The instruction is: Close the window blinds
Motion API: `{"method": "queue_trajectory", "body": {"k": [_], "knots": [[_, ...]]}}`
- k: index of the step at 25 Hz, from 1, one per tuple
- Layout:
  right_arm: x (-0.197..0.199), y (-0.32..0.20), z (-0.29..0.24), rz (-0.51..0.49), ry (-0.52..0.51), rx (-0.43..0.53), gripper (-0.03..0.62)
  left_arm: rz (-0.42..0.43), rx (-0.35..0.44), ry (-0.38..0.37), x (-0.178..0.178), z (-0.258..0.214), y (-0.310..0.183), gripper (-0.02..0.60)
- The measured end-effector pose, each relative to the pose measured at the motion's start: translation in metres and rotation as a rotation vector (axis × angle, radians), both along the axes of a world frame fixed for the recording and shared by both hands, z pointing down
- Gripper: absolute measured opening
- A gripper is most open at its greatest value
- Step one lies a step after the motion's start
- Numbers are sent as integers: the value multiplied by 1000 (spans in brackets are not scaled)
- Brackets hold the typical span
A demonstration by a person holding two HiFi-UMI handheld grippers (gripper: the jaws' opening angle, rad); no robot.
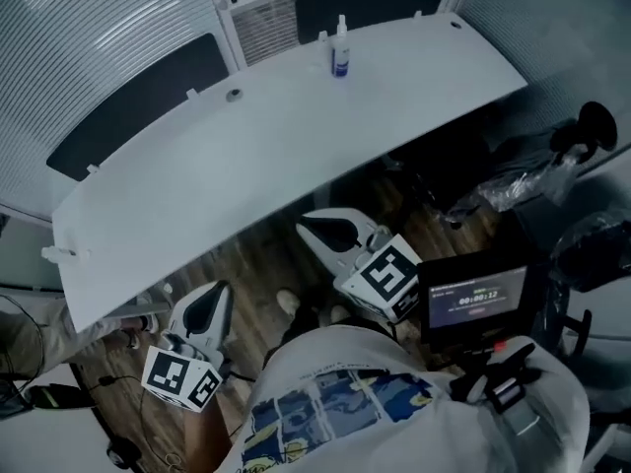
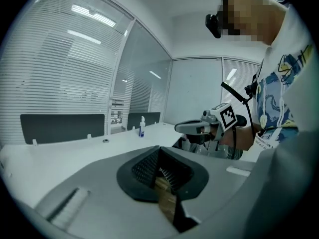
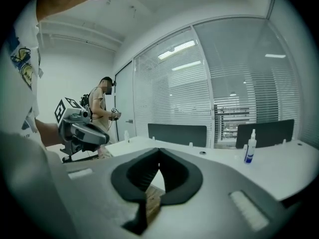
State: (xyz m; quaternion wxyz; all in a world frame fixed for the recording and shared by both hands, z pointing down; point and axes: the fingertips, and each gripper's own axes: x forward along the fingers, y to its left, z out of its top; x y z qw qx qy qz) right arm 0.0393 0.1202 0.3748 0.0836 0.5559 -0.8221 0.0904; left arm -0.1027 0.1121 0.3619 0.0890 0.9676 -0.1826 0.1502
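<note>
Window blinds point(image 2: 60, 68) are hanging lowered, pale horizontal slats showing; left gripper point(image 2: 159, 156) and right gripper point(image 3: 159, 156) are sitting closed, empty.

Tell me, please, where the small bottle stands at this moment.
In the head view, the bottle stands upright near the far edge of the white desk, right of centre, just before the right-hand dark divider panel.
</note>
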Motion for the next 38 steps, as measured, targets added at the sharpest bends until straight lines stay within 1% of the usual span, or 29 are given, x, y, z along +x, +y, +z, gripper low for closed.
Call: {"method": "queue_trajectory", "body": {"k": [4,7,9,11,14,17,19,22,24,27,30,32,38], "knots": [[-1,35,21,-5,-47,-31,3,4,-24,-33,11,9,43,5],[-4,60,30,-1,-63,-62,3,17,-32,-40,12,11,66,5],[-9,71,23,-2,-55,-60,3,32,-36,-38,10,12,77,5],[-16,77,1,-9,-21,-25,3,54,-32,-33,8,10,84,5],[-24,84,-20,11,18,15,3,110,-19,-17,8,3,89,5],[-38,96,-14,31,26,-1,3,162,-4,-7,2,-5,96,5],[-52,102,-7,26,50,0,3,174,-6,3,-9,-6,97,5],[-80,98,-28,32,70,32,3,187,-22,14,-33,1,99,5],[-90,99,-28,36,81,30,3,200,-25,20,-42,5,99,5],[-94,98,-27,21,85,18,3,210,-30,24,-40,5,98,5],[-96,96,-30,29,95,4,3,217,-35,26,-42,-1,97,5],[-103,94,-30,19,103,-10,3,206,-38,29,-50,-3,95,5],[-121,91,-35,-7,123,0,3,178,-36,50,-66,-3,93,5]]}}
